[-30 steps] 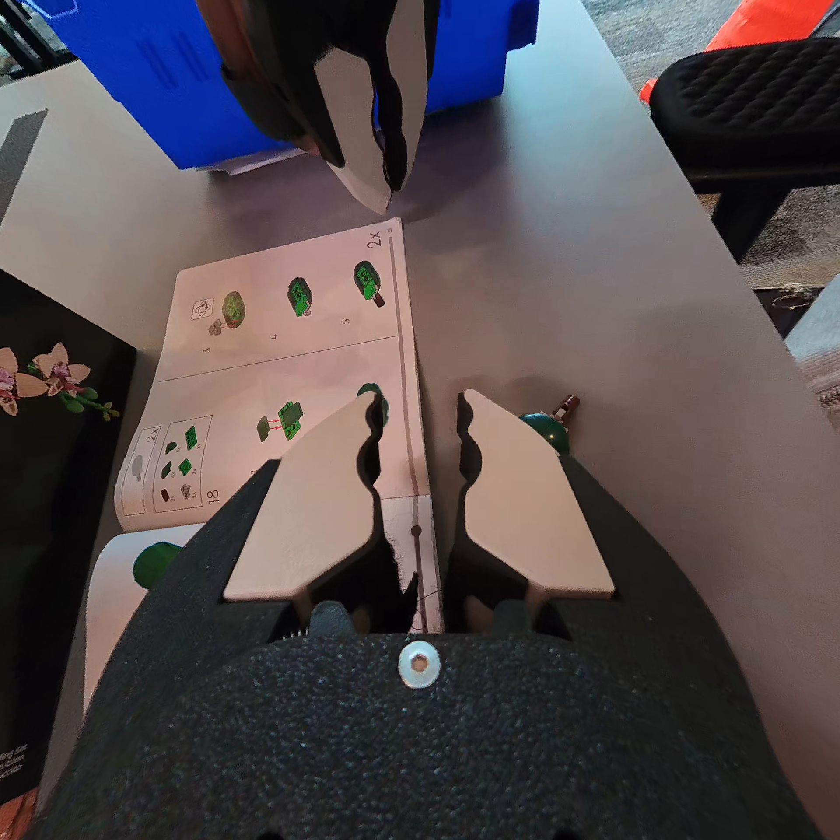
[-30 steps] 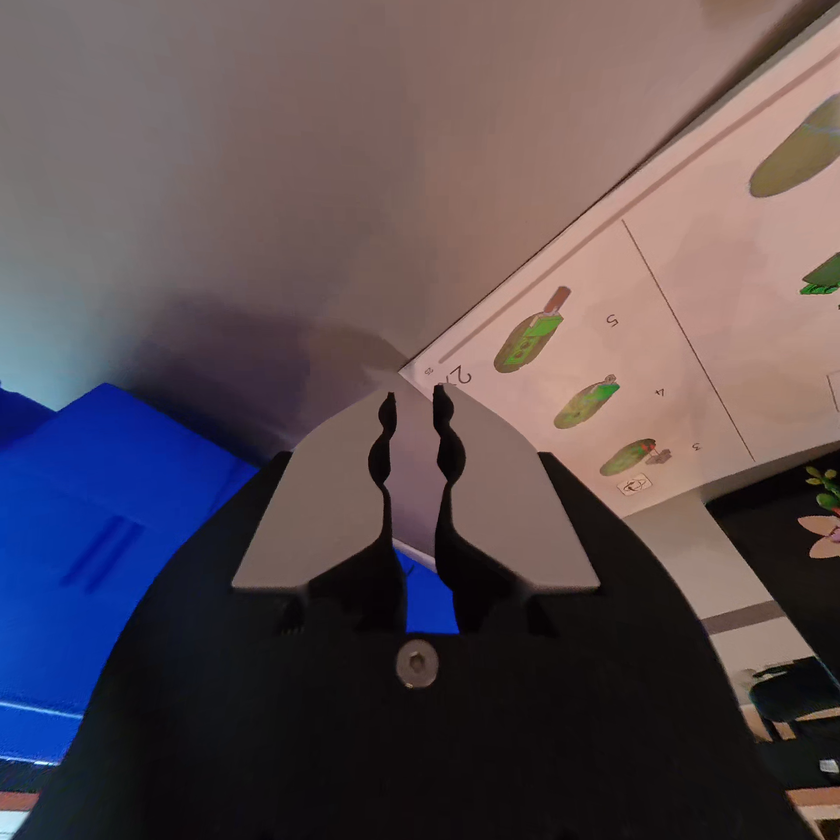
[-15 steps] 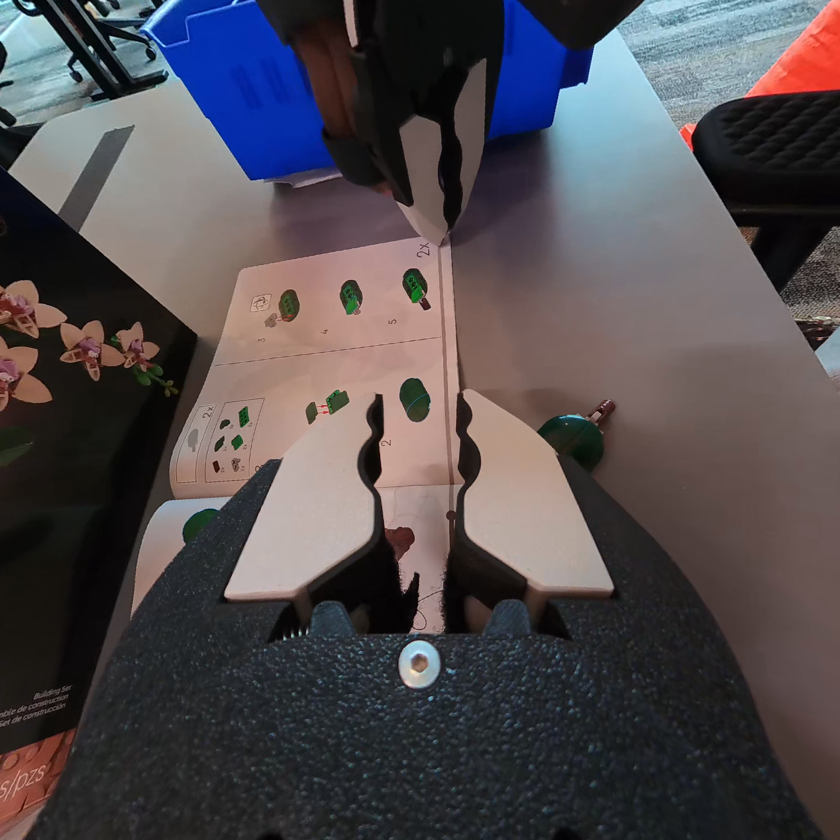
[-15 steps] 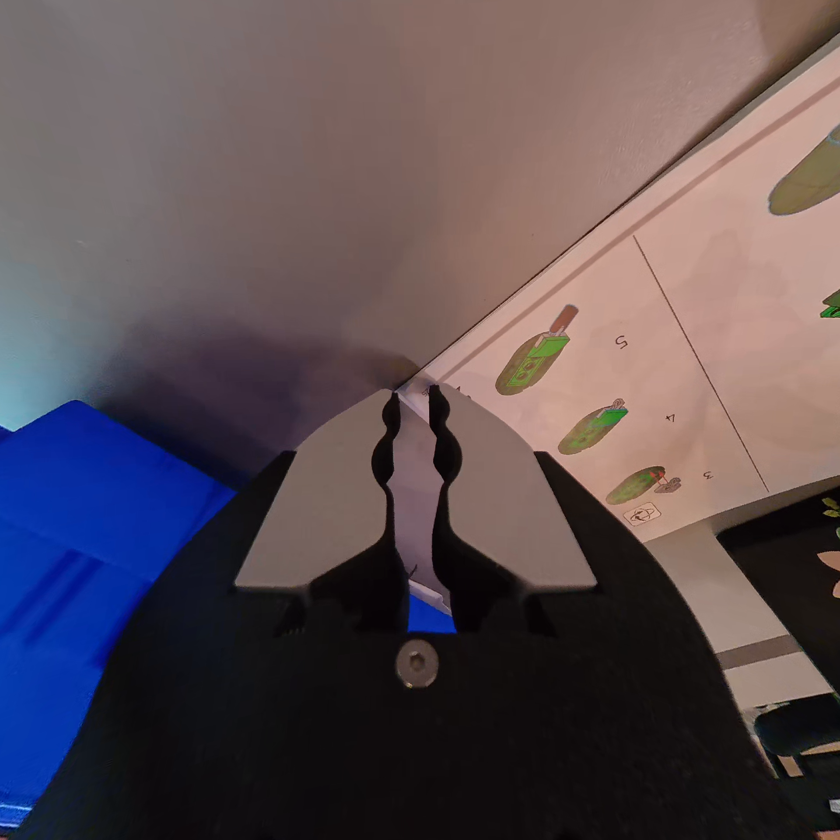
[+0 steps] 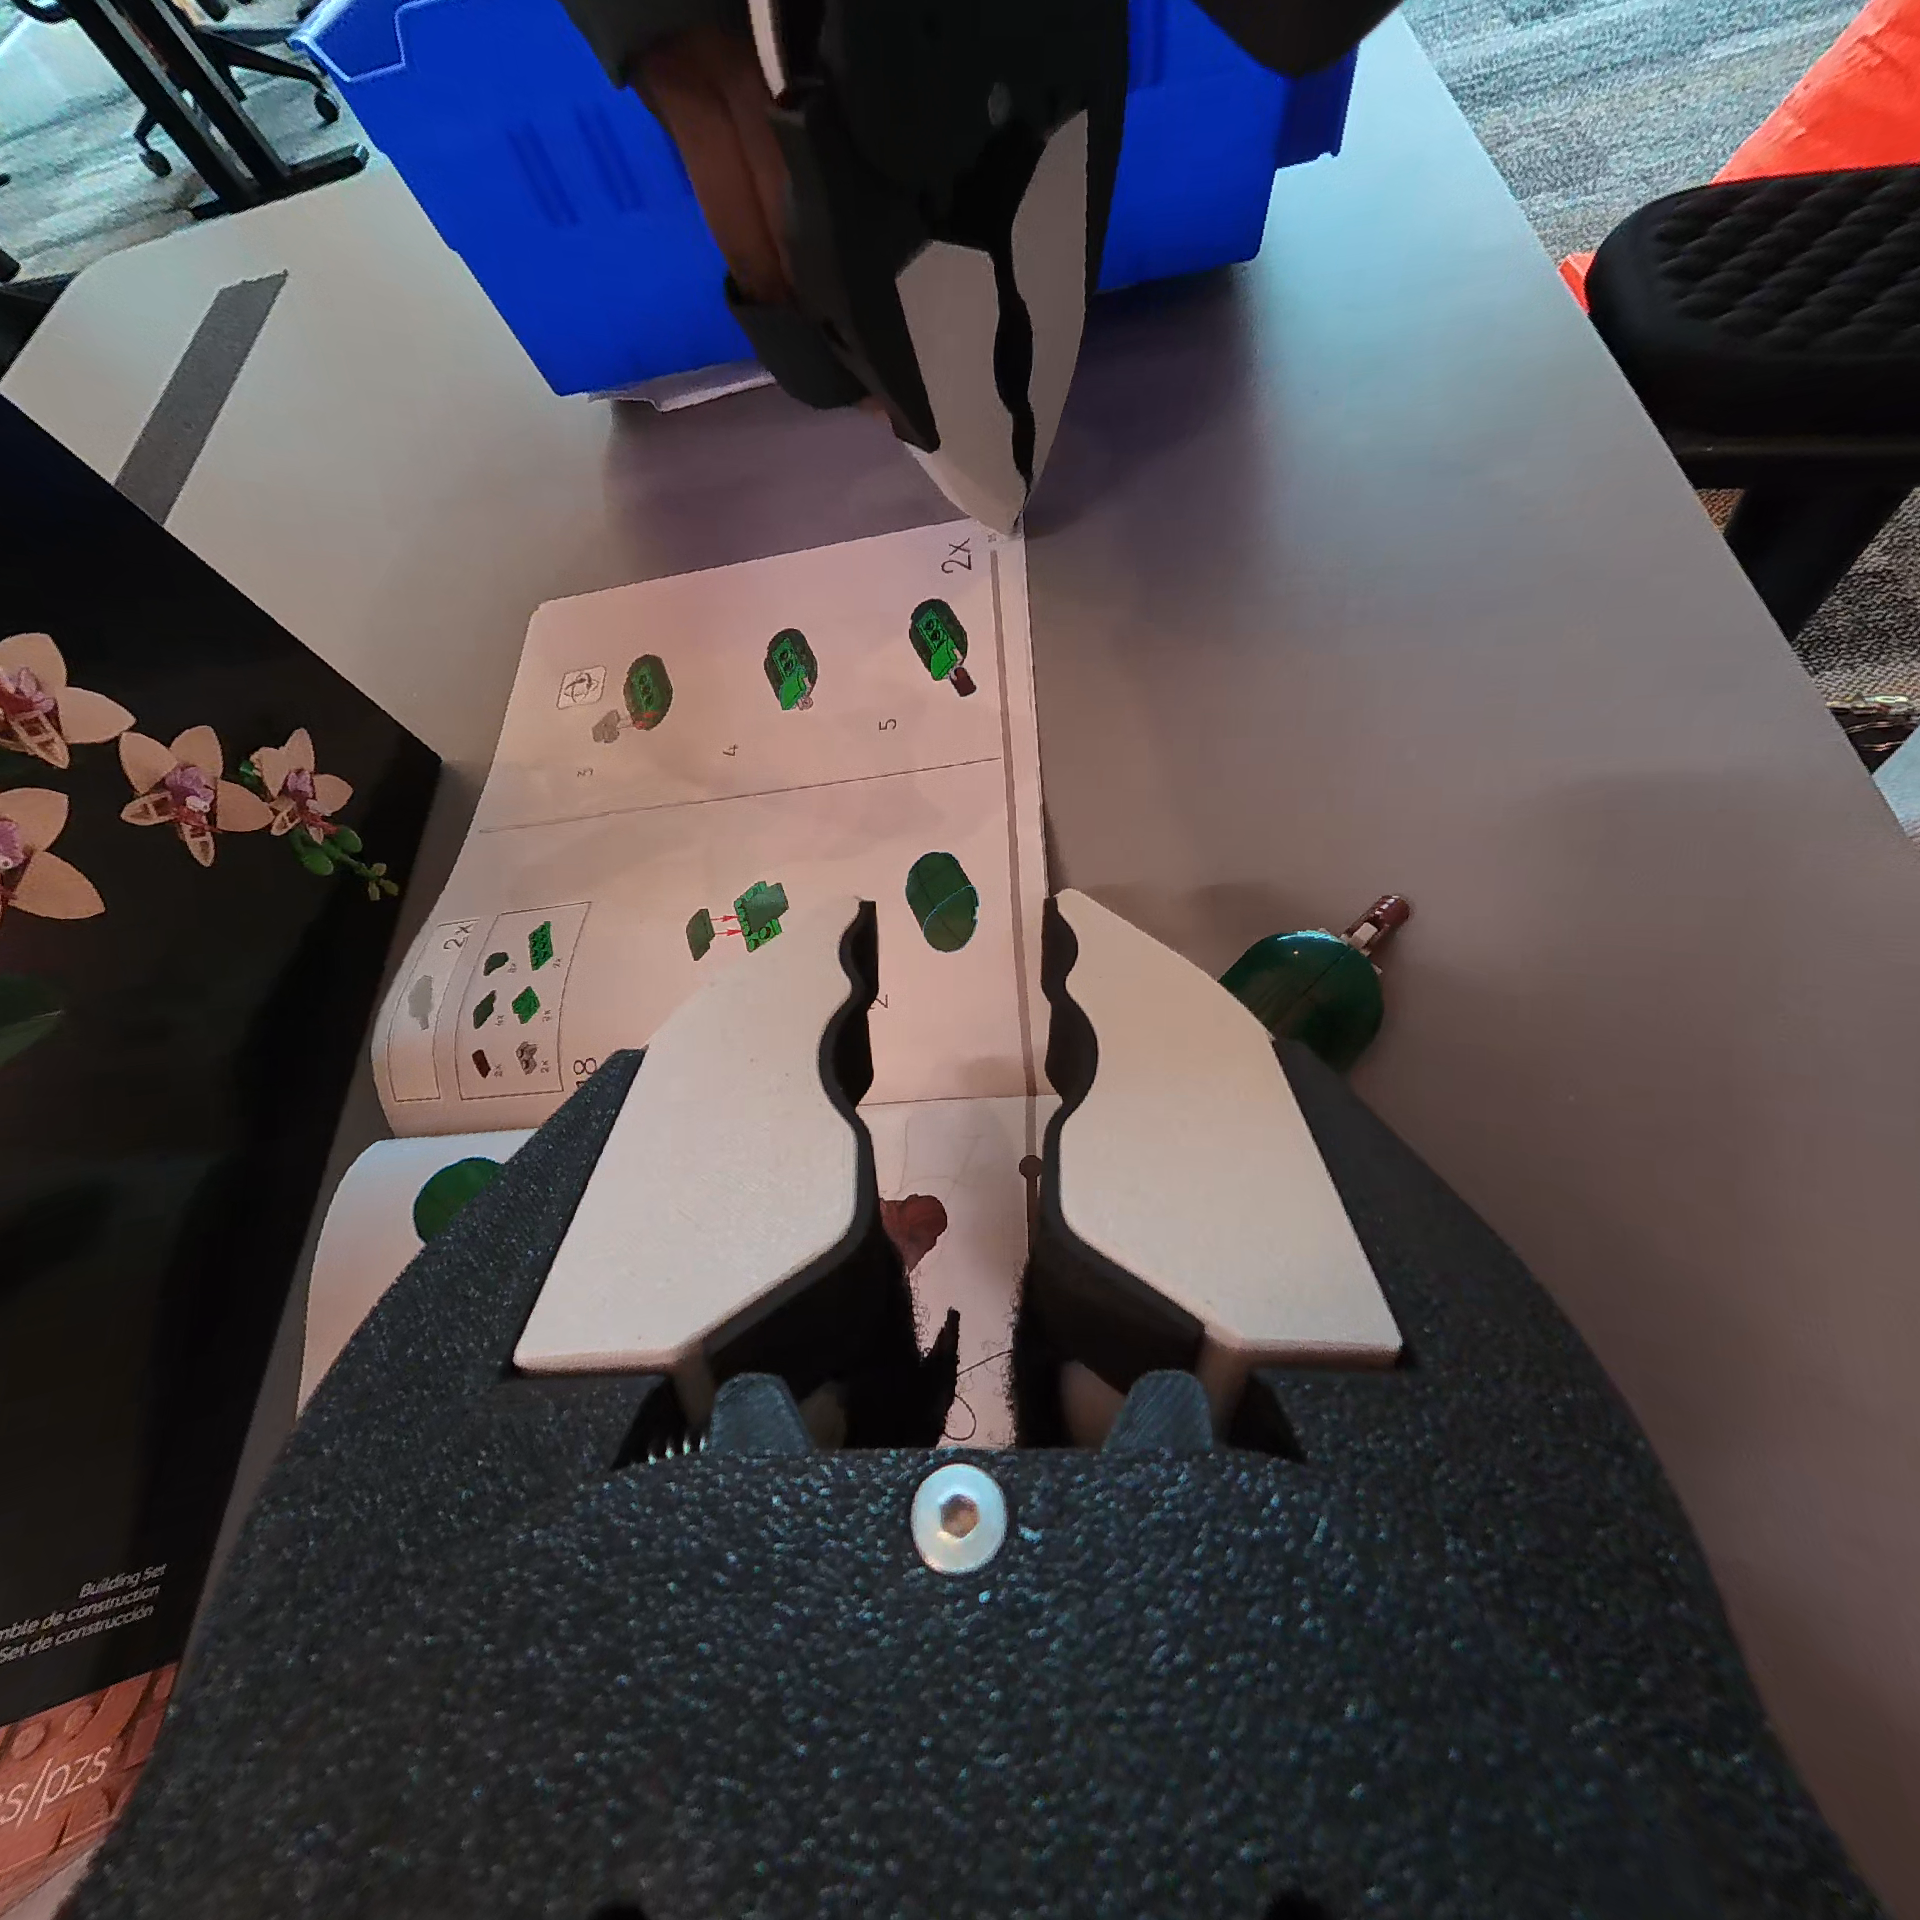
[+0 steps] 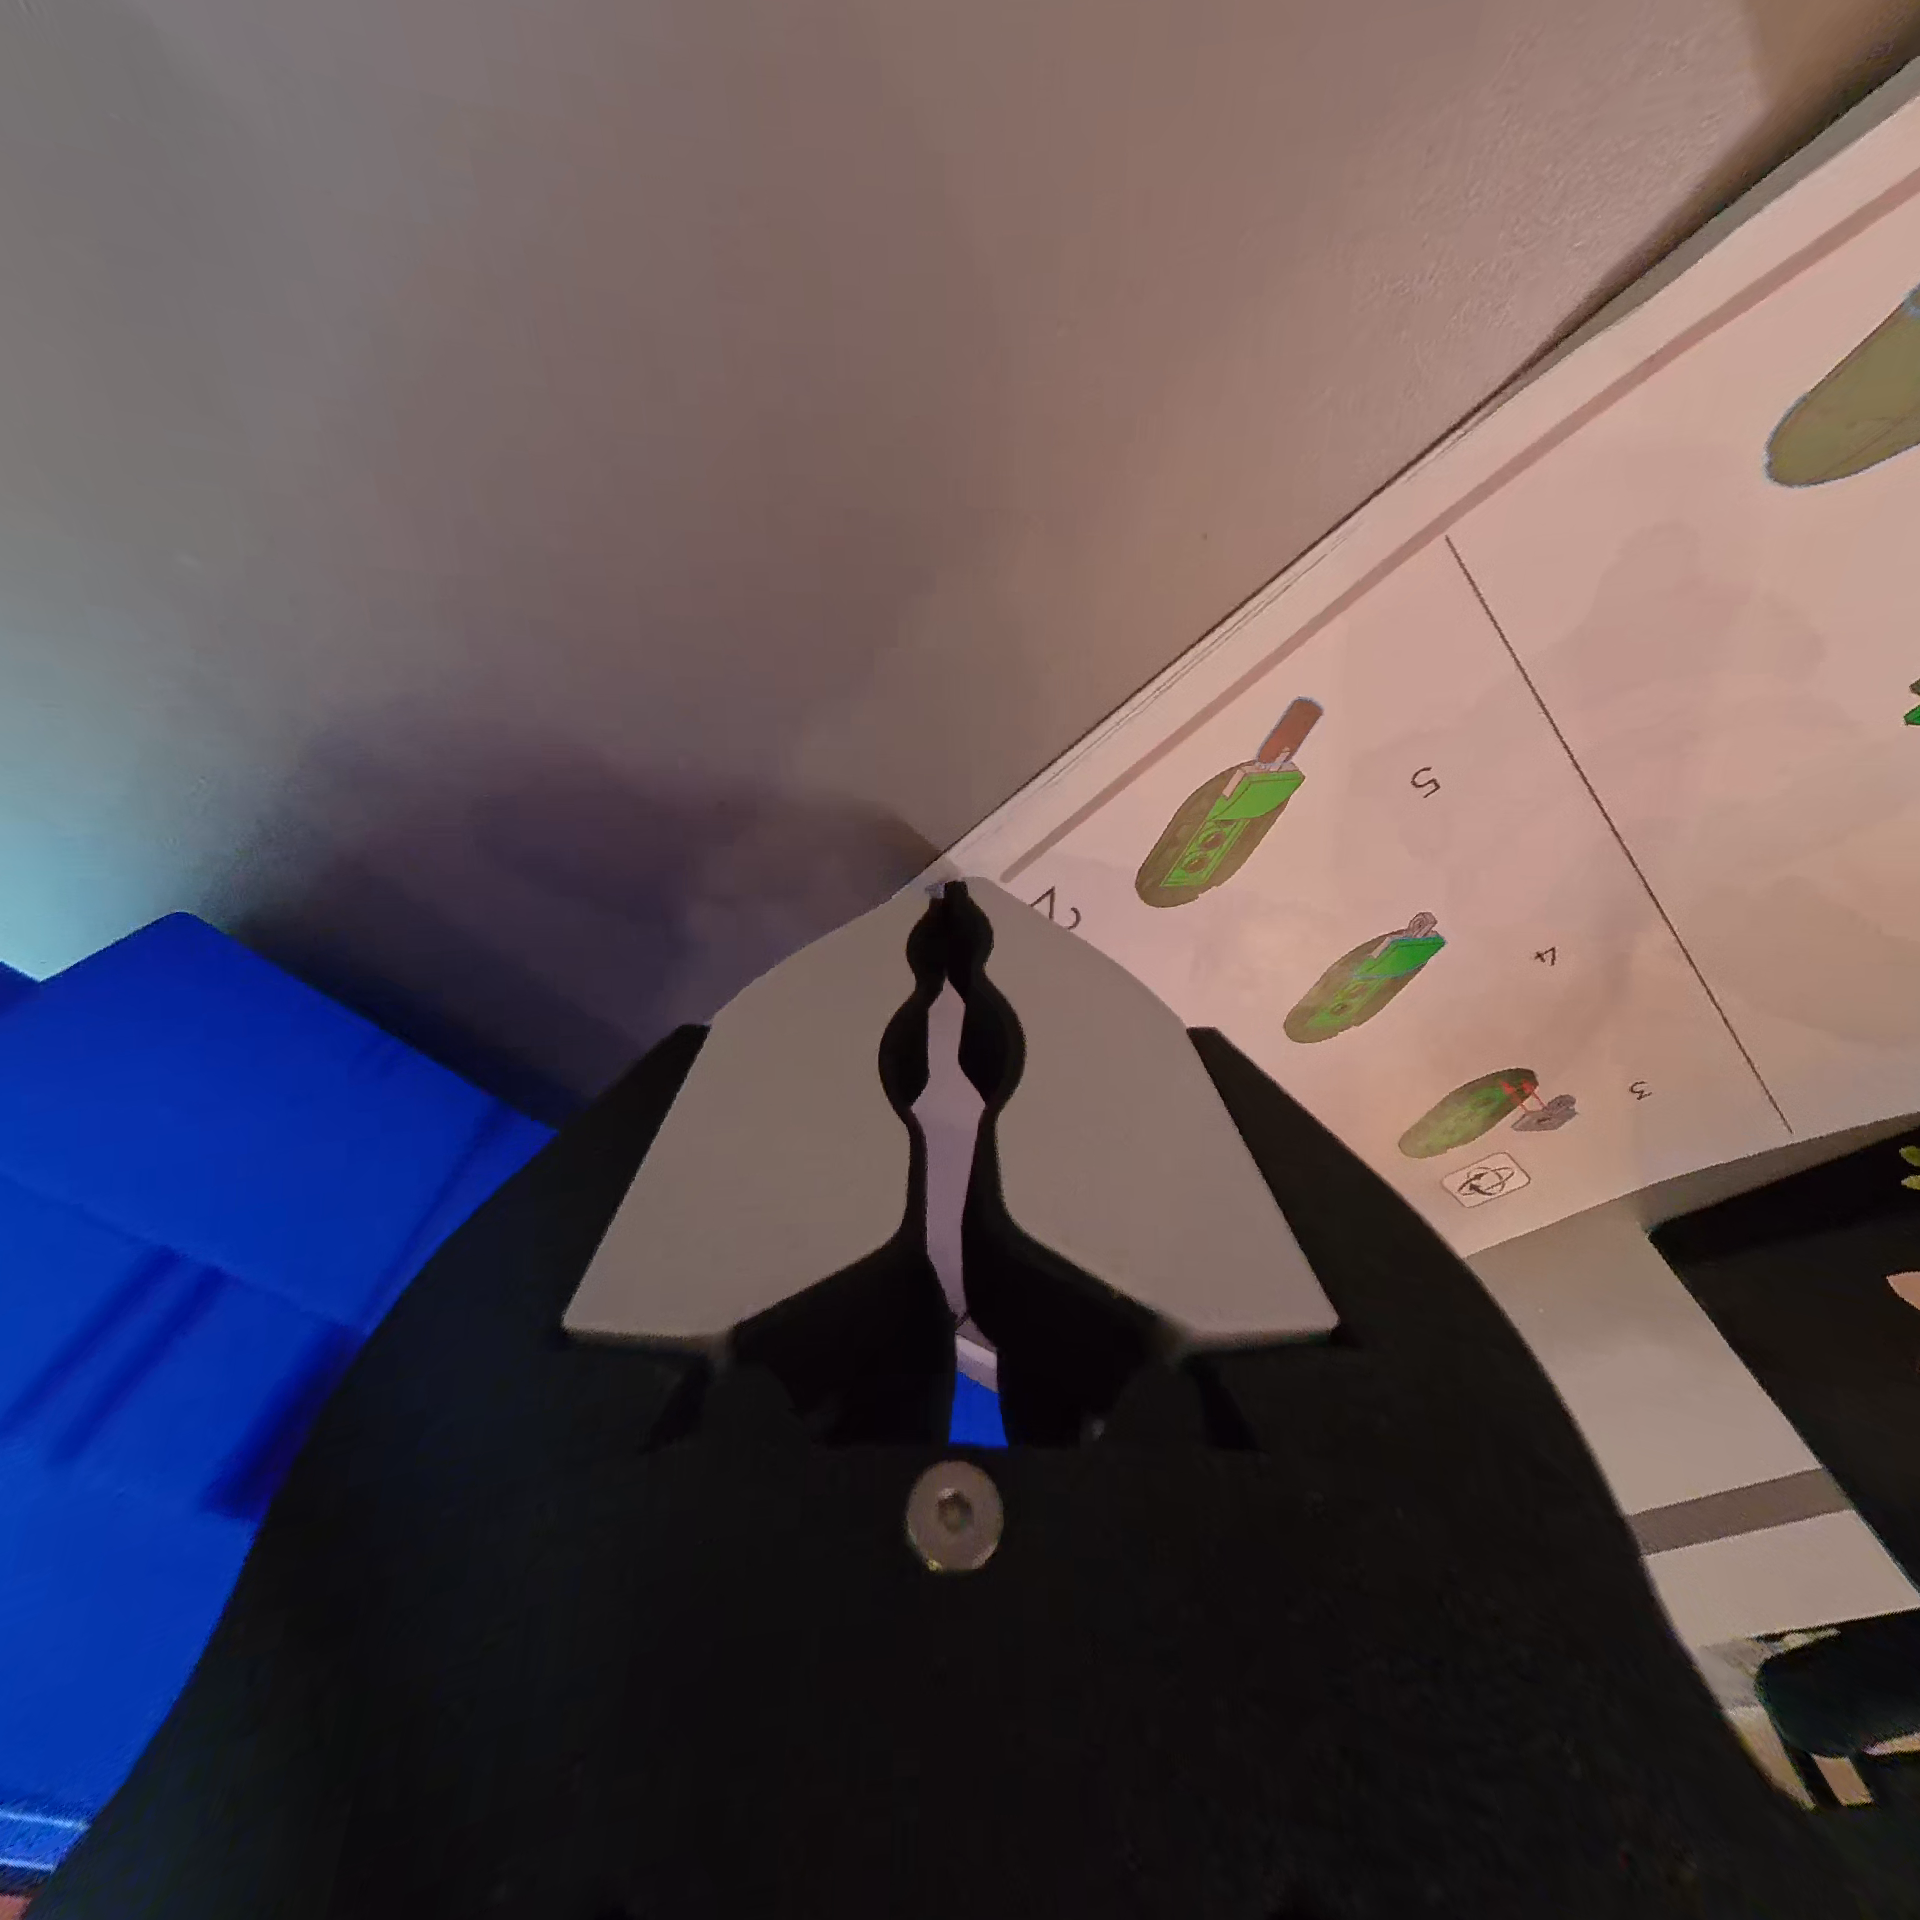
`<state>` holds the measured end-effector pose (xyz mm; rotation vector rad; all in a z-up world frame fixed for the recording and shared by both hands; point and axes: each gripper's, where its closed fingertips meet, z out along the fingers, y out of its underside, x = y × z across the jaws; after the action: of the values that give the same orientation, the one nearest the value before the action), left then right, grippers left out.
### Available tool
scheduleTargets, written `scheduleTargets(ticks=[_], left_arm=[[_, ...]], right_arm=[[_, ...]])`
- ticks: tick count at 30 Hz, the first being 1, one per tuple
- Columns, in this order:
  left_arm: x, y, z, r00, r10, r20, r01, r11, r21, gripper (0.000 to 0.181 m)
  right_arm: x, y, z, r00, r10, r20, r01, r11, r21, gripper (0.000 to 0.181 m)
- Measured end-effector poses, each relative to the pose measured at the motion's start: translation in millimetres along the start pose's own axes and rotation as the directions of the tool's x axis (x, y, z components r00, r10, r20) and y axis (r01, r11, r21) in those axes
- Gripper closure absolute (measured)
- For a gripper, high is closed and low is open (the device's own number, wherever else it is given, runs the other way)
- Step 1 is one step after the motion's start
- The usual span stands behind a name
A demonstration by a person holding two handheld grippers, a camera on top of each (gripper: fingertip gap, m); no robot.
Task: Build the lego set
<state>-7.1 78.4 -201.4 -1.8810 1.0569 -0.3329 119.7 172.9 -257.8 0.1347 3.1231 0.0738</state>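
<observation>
instruction booklet (image 5: 769, 831) corner pinched by downward-tilted right gripper (image 6: 951, 902).

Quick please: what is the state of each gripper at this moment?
Left gripper: open, holding nothing.
Right gripper: fingers closed on the corner of the instruction booklet.

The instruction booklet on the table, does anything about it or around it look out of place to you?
Nothing is damaged or spilled. The booklet lies open and flat, with the right gripper shut at its far corner. The only stray item is a dark green leaf piece lying alone on the table beside the page.
</observation>
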Motion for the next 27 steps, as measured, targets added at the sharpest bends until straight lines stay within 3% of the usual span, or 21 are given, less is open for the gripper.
scheduleTargets(ticks=[6, 10, 16, 20, 24, 27], left_arm=[[-1.9, -2.8, -2.5, 1.0, 0.001, 0.019, -0.001, 1.0, 0.007, 0.147], [-2.9, -10.3, -6.7, 0.999, 0.0, 0.041, -0.001, 1.0, 0.028, 0.134], [-6.5, -41.7, 3.9, 0.979, -0.078, 0.19, 0.067, 0.996, 0.062, 0.105], [-3.9, -59.9, 18.5, 0.951, -0.191, 0.245, 0.161, 0.977, 0.139, 0.106], [-11.5, -69.4, 23.3, 0.905, -0.351, 0.24, 0.288, 0.921, 0.263, 0.124], [-12.5, -72.3, 26.8, 0.892, -0.39, 0.226, 0.321, 0.901, 0.291, 0.135]], right_arm=[[14.4, -1.1, -18.9, 0.989, 0.117, -0.094, -0.111, 0.992, 0.058, 0.181], [20.6, -4.1, -33.7, 0.963, 0.229, -0.145, -0.207, 0.967, 0.15, 0.181], [56.0, -15.3, -69.3, 0.87, 0.383, -0.31, -0.313, 0.916, 0.253, 0.181], [70.8, -30.9, -94.1, 0.801, 0.476, -0.362, -0.351, 0.864, 0.36, 0.181], [75.3, -41.3, -113.1, 0.74, 0.546, -0.394, -0.373, 0.82, 0.435, 0.181], [77.1, -48.4, -126.6, 0.699, 0.585, -0.412, -0.38, 0.792, 0.478, 0.181]])
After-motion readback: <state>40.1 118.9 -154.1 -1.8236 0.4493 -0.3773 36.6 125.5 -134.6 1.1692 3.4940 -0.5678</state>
